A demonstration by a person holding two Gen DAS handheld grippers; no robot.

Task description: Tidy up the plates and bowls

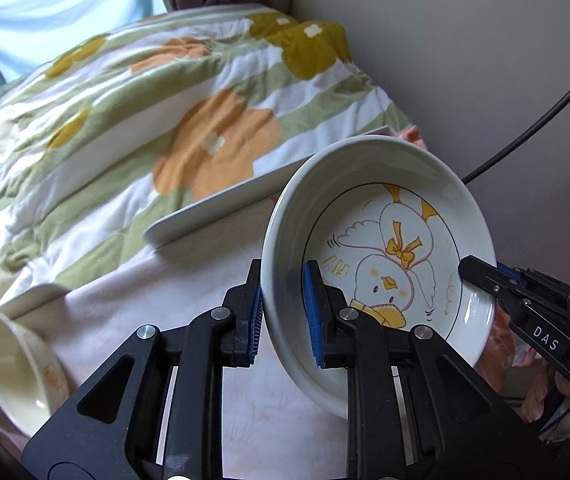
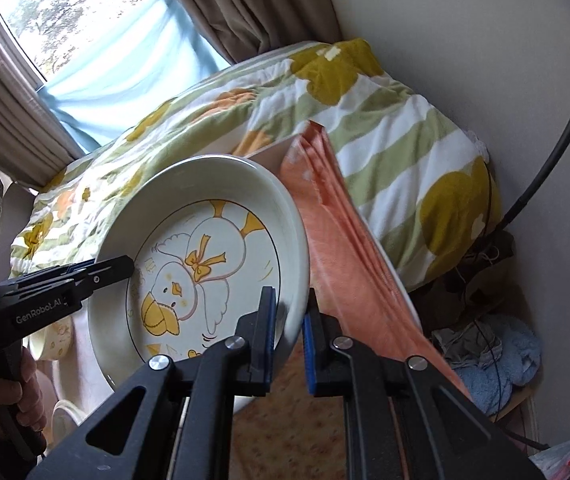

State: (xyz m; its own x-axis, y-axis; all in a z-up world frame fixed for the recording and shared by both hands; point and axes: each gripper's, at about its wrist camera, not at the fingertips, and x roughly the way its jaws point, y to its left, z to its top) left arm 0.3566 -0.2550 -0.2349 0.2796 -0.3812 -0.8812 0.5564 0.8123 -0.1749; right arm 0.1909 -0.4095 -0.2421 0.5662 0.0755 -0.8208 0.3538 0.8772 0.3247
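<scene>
A deep white plate with a yellow duck drawing [image 1: 381, 264] is held tilted in the air above a table with a pale cloth [image 1: 213, 280]. My left gripper [image 1: 283, 312] is shut on its left rim. My right gripper [image 2: 289, 320] is shut on the opposite rim of the plate [image 2: 205, 264]; it shows in the left wrist view [image 1: 481, 276] at the plate's right edge. The left gripper shows in the right wrist view [image 2: 125, 266] at the plate's left. A cream bowl [image 1: 21, 368] lies on its side at the table's left.
A long white rectangular plate [image 1: 221, 208] sits at the table's far edge. A bed with a flowered quilt [image 1: 125, 120] lies behind. An orange cloth [image 2: 345, 240] hangs on the right. A cable [image 2: 565, 128] runs along the wall. Blue cloths [image 2: 497, 360] lie on the floor.
</scene>
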